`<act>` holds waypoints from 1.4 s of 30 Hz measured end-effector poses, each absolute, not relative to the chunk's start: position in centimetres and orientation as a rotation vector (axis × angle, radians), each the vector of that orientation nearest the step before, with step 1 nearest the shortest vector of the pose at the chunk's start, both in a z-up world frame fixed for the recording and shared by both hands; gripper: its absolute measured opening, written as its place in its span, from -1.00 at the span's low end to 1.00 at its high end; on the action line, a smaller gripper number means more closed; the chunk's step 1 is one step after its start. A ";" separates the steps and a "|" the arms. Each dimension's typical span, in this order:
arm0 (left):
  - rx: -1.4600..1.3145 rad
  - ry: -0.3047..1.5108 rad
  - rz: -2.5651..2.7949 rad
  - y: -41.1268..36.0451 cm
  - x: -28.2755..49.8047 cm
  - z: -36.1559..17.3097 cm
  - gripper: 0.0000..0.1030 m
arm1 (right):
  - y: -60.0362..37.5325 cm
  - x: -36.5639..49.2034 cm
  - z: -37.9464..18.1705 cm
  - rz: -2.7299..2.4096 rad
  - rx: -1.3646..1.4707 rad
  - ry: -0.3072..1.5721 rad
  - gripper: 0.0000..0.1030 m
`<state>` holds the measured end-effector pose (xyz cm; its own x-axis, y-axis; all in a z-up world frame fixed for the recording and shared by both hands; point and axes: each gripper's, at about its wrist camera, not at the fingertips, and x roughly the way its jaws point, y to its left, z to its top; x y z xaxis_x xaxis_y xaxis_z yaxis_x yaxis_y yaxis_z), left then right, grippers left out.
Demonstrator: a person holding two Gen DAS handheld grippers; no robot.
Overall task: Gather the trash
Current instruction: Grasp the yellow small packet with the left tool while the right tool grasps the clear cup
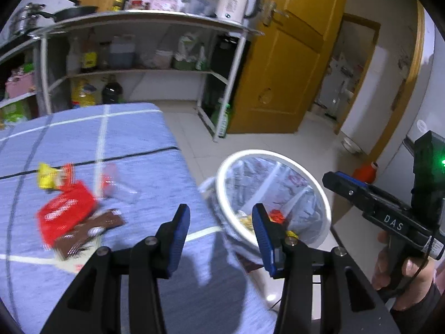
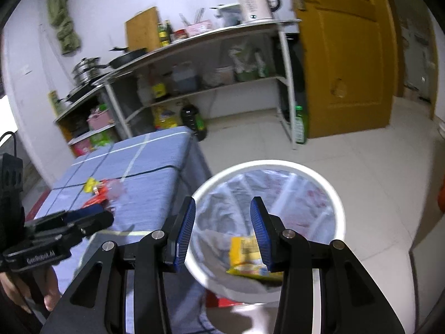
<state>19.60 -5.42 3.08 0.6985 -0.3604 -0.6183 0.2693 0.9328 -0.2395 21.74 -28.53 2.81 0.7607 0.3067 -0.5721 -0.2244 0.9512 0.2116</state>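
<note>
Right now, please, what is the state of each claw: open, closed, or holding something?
Left claw: open, holding nothing, above the table edge.
Right claw: open, holding nothing, above the trash bin.

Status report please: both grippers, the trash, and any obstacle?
Left gripper open, empty. Right gripper open over bin. Yellow wrapper binned; red packet on table. No obstacle.

A soft blue woven cloth (image 1: 133,144) covers the worktop, matt. The wrappers (image 1: 66,211) on it look like glossy plastic film. The bin (image 2: 338,203) has a smooth white plastic rim and a thin, crinkled translucent liner (image 2: 292,192). The fingers (image 2: 185,233) carry ribbed blue pads on matt black plastic.
</note>
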 end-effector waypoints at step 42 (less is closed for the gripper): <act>-0.242 0.838 -0.068 12.3 23.9 -1.0 0.10 | -7.6 29.6 -1.9 0.620 -0.205 0.804 -0.18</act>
